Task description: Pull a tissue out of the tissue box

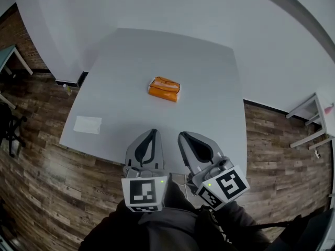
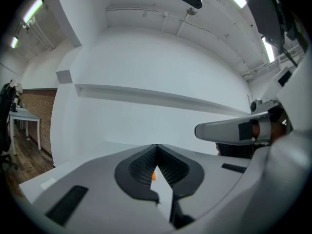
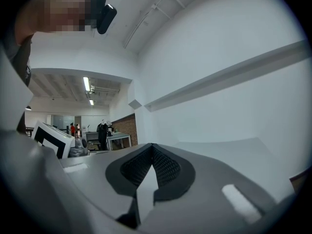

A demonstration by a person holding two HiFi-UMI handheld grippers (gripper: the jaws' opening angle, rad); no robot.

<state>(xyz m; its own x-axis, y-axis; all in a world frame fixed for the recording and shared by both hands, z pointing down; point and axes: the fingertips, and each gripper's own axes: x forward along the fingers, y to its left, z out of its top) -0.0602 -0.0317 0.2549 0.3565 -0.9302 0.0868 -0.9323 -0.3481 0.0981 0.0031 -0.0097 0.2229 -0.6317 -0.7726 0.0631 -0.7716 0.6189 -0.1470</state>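
A soft orange rectangular tissue box (image 1: 164,89) lies at the centre of the grey bench (image 1: 209,88), with a flat white sheet (image 1: 88,124) at its 8 o'clock. At its 6 o'clock, over the near edge, the left gripper (image 1: 153,134) and right gripper (image 1: 182,137) hover, fingers closed and empty.

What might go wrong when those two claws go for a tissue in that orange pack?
The orange tissue pack lies alone in the middle of the table; pulling with one gripper would likely drag or lift the whole pack unless the other pins it. The left gripper and the right gripper are both shut, at the table's near edge; unless one opens first, it may just push the pack away.
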